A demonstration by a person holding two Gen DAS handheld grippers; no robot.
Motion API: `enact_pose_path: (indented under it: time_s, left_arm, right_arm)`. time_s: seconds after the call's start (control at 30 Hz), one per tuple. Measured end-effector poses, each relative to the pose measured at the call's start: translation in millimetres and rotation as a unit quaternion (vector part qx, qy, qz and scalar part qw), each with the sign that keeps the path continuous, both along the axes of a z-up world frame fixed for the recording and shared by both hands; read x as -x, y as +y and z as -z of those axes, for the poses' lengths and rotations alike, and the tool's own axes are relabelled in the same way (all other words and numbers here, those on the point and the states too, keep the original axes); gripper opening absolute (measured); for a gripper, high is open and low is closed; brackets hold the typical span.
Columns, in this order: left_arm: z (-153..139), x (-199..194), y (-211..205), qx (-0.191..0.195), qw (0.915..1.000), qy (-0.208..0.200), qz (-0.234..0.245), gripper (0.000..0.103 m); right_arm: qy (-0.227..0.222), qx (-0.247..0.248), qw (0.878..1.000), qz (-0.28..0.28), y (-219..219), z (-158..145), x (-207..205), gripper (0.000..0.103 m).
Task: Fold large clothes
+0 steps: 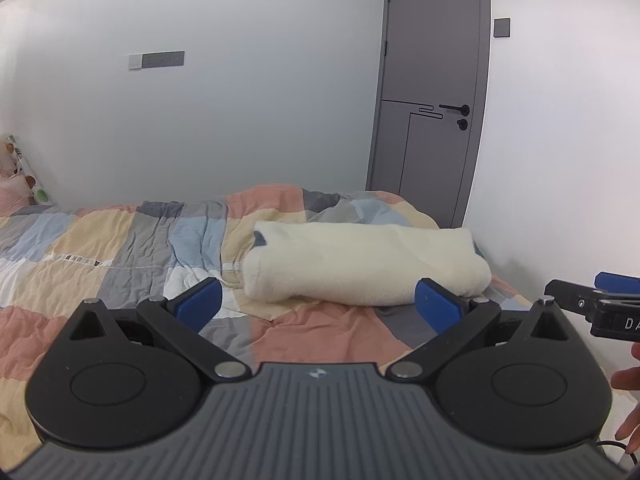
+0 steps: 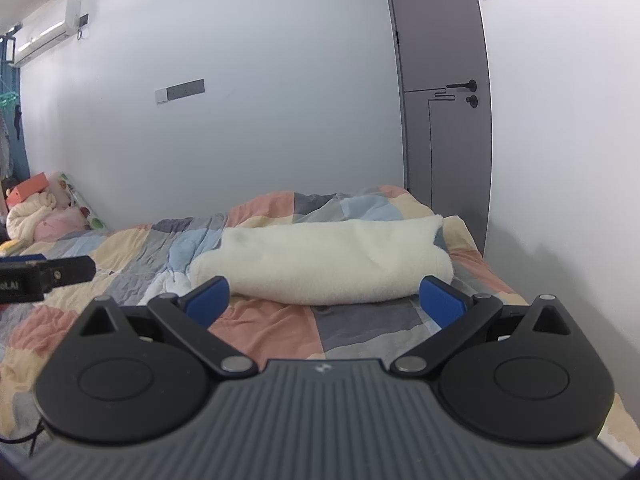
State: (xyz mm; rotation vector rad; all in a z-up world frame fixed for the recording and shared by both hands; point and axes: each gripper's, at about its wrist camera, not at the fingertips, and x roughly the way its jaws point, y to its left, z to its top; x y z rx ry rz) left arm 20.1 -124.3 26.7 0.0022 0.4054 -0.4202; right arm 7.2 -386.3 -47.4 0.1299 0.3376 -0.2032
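Observation:
A cream fleece garment (image 1: 366, 266) lies folded into a thick bundle on the patchwork quilt (image 1: 120, 248), near the bed's far right corner. My left gripper (image 1: 318, 302) hovers just short of it, jaws wide open, nothing between the blue pads (image 1: 200, 302). In the right wrist view the same cream garment (image 2: 320, 266) lies ahead on the quilt (image 2: 264, 324). My right gripper (image 2: 326, 300) is also wide open and empty, just in front of the bundle. Each gripper shows at the edge of the other's view: the right one (image 1: 600, 306), the left one (image 2: 44, 274).
A grey door (image 1: 432, 92) stands behind the bed's far right corner, with a white wall along the bed's far side. Pillows and soft toys (image 2: 44, 212) pile up at the far left. A hand (image 1: 630, 400) shows at the right edge.

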Motion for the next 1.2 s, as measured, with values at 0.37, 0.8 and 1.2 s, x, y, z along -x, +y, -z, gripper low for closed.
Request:
enact_pose_path:
  time_s: [0.37,0.8,1.2]
  left_arm:
    - [-1.1,6.2,-0.3,-0.006,0.9999,-0.010,0.007,0.103]
    - [-0.1,6.1,0.2,-0.011,0.9998,-0.007,0.014,0.103]
    - [0.6,9.2,1.1,-0.011,0.9998,-0.009,0.015,0.103]
  right_arm:
    - [0.001,0.001,1.000,0.000,3.4,0.7,2.7,0.103]
    - [0.003,0.005,1.000,0.002,4.8,1.5,4.2,0.103]
    - [0.003,0.002,1.000,0.002,3.5,2.4,4.8,0.103]
